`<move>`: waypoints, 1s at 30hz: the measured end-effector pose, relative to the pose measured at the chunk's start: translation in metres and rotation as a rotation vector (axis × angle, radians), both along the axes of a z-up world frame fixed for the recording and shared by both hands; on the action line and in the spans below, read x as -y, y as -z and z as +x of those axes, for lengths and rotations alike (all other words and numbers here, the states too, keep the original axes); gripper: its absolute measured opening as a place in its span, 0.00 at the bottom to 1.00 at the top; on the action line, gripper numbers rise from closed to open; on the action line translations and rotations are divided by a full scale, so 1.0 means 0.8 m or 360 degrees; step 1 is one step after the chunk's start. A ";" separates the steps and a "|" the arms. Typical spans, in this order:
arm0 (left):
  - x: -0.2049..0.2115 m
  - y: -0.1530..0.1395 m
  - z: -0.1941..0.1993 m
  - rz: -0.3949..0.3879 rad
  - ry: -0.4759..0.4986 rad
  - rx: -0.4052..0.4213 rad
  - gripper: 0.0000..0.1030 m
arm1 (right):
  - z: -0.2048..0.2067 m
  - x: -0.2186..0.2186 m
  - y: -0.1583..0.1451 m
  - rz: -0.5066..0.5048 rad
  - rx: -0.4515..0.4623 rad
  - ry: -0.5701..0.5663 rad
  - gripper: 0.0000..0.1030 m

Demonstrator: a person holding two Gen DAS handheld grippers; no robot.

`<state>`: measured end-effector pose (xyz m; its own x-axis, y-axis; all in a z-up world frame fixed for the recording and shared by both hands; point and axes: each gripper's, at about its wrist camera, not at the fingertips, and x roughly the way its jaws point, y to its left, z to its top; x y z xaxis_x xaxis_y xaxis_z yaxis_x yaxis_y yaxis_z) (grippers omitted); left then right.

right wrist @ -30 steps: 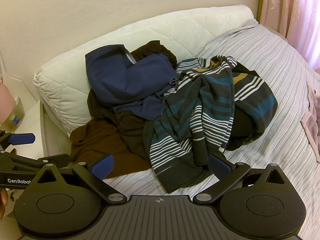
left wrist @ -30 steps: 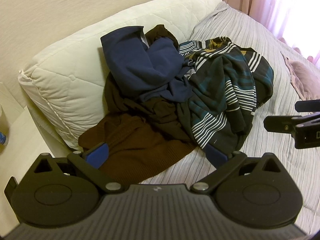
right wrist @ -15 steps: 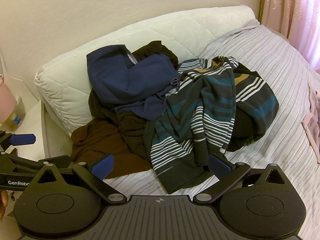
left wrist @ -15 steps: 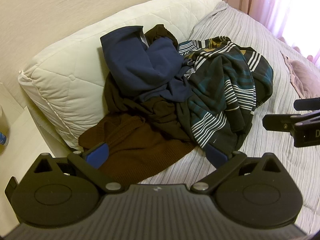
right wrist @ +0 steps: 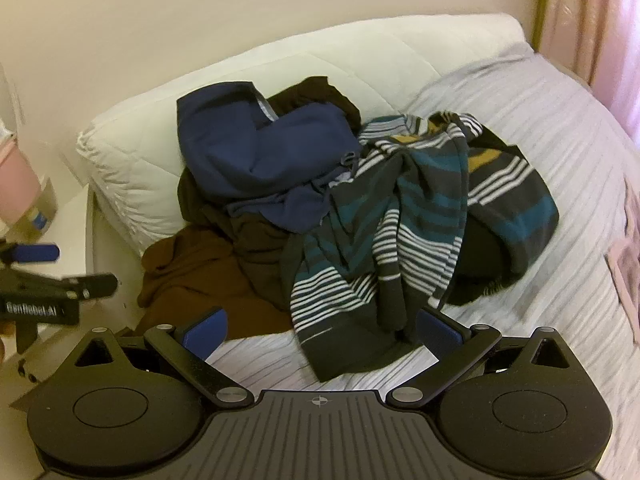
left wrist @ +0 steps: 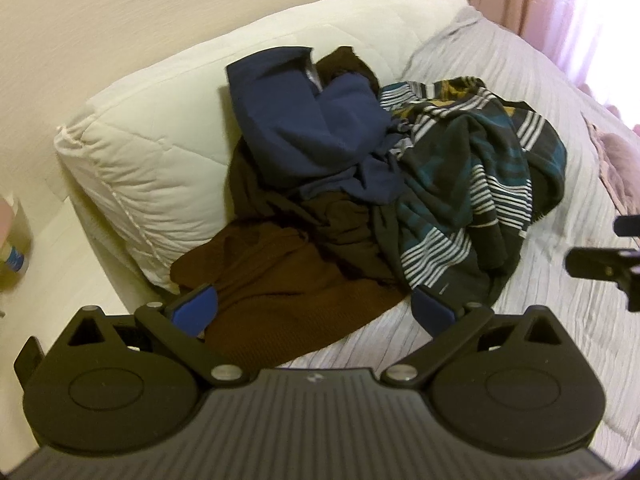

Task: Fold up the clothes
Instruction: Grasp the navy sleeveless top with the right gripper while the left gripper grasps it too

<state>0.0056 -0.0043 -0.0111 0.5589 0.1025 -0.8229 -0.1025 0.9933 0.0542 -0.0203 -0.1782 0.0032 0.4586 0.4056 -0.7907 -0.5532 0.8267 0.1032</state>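
A heap of clothes lies on the bed against the pillow. A navy garment (left wrist: 304, 128) (right wrist: 248, 148) sits on top at the back. A brown garment (left wrist: 288, 280) (right wrist: 192, 272) spreads out at the front left, and a dark sweater with teal and white stripes (left wrist: 460, 184) (right wrist: 400, 220) lies on the right. My left gripper (left wrist: 314, 312) is open, hovering just short of the brown garment. My right gripper (right wrist: 320, 330) is open near the striped sweater's hem and holds nothing. Each gripper shows at the edge of the other's view: the right gripper (left wrist: 600, 268), the left gripper (right wrist: 48, 276).
A white quilted pillow (left wrist: 152, 140) (right wrist: 360, 60) backs the heap against the wall. The bed has a grey striped sheet (left wrist: 560, 320) (right wrist: 560, 140). A pink cloth (left wrist: 616, 160) lies far right. A white nightstand (left wrist: 52, 240) with a bottle (left wrist: 16, 256) stands left, and pink curtains (left wrist: 560, 0) hang behind.
Both grippers have shifted slightly and the views are a little blurred. In the right wrist view the left gripper sits a bit higher. The clothes have not moved.
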 end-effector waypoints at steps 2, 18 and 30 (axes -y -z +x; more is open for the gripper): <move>-0.003 -0.002 0.002 0.0027 -0.0022 0.0008 0.99 | 0.007 -0.001 0.001 -0.0007 0.0016 -0.0037 1.00; -0.064 -0.004 0.191 0.0611 0.0719 0.0206 0.97 | 0.116 -0.121 0.052 -0.0192 0.0173 -0.0464 1.00; -0.117 0.055 0.309 0.0587 0.1121 0.0158 0.51 | 0.195 -0.248 0.159 -0.0253 0.0247 -0.0838 0.92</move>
<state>0.2528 0.0897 -0.0550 0.6625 -0.0458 -0.7477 0.5204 0.7461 0.4154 0.1358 0.0205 -0.1238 0.3427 0.4922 -0.8002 -0.8934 0.4341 -0.1157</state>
